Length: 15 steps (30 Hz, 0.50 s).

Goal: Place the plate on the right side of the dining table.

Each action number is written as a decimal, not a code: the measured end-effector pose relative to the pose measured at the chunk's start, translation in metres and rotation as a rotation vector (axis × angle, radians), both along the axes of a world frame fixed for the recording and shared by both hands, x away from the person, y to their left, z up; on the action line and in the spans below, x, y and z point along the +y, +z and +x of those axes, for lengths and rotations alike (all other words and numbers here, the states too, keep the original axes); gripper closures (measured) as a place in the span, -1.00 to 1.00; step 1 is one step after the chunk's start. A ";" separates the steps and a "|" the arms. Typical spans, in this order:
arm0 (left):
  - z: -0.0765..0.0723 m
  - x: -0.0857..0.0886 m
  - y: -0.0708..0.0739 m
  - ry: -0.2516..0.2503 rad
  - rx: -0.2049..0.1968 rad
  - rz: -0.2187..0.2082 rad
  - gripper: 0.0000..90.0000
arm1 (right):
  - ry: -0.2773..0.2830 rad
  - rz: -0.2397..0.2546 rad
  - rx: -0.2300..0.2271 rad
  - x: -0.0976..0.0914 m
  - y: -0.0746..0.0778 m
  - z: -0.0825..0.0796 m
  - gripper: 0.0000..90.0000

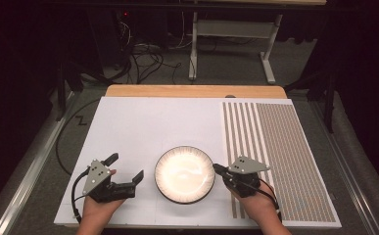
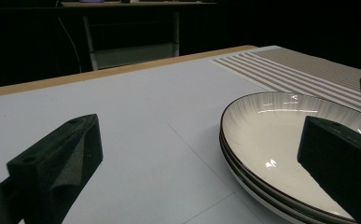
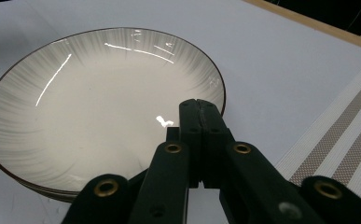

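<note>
The plates [image 1: 184, 174] sit stacked on the white counter [image 1: 143, 127], near its front edge, between the two grippers; the left gripper view shows at least two rims nested one on another. The right gripper [image 1: 220, 170] is at the stack's right rim, and in the right gripper view its jaws are pressed together over that rim; whether the rim is pinched between them or lies just beneath cannot be told. The left gripper [image 1: 125, 168] rests just left of the stack with jaws wide apart, one jaw over the near rim, touching nothing.

Step in hand, by judgement: taking hold of the top plate at its right edge. The next move calls for a confirmed pinch on the upper rim alone, then a level lift, the left gripper steadying the lower plate.
</note>
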<state>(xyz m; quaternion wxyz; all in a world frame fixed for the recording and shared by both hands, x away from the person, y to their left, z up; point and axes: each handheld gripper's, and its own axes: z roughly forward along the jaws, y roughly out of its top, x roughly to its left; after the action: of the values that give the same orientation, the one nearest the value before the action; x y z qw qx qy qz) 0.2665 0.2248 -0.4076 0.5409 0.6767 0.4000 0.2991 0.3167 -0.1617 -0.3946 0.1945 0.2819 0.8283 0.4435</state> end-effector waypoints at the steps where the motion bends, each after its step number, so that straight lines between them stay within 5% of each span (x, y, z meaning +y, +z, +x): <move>1: 0.000 0.000 0.000 0.000 -0.001 0.000 -0.98 | 0.001 -0.005 0.012 0.000 0.000 0.001 1.00; 15: -0.002 -0.001 0.002 0.000 -0.019 0.000 -0.98 | 0.000 -0.088 0.068 0.002 -0.007 0.006 1.00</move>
<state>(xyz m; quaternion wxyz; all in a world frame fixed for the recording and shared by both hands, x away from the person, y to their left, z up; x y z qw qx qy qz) 0.2647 0.2243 -0.4058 0.5449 0.6738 0.3949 0.3053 0.3224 -0.1594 -0.4016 0.1787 0.2879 0.8531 0.3967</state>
